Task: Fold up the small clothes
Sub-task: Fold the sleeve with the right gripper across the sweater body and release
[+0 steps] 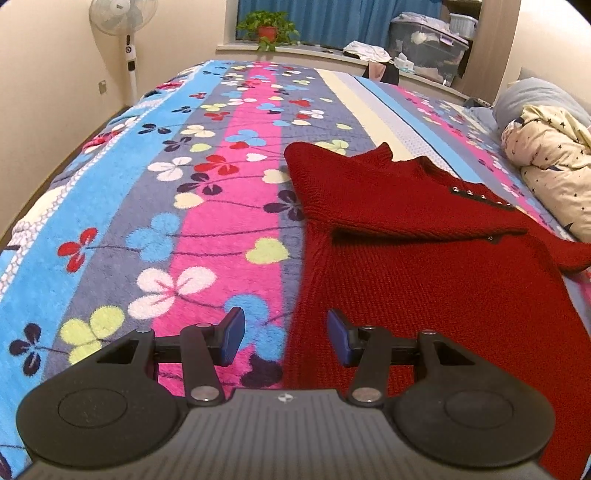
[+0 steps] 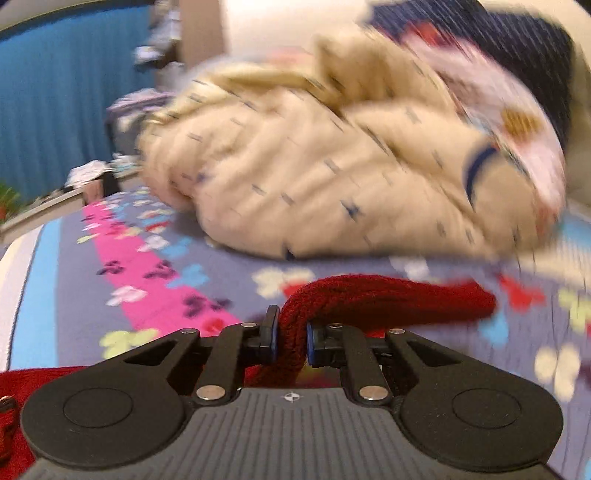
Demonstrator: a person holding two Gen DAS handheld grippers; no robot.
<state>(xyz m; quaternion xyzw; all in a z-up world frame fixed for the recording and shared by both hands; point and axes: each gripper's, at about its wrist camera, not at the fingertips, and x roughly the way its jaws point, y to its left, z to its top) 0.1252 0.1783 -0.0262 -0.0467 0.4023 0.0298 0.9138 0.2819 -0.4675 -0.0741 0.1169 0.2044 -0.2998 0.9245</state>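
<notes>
Sweater (image 1: 424, 266): red knit, lying on the bedspread (image 1: 166, 192), right of the pink stripe. One sleeve is folded across the chest; small studs line the shoulder. Collar points toward the far end of the bed.
Left gripper (image 1: 286, 338): jaws wide apart, holding nothing. It hovers low over the sweater's left hem edge; the left pad (image 1: 234, 334) is over the bedspread, the right pad over red knit. Contact with the fabric cannot be told.
Right gripper (image 2: 291, 338): jaws closed on a bunched fold of the sweater (image 2: 369, 295), the knit squeezed between both pads. The gripped piece runs forward and right as a thick roll above the bedspread (image 2: 147, 288).
Quilt (image 2: 332, 166): cream, crumpled, just beyond the held knit; view blurred.
Background: fan (image 1: 123, 22), plant (image 1: 267, 27), storage bin (image 1: 428, 44) by the window.
</notes>
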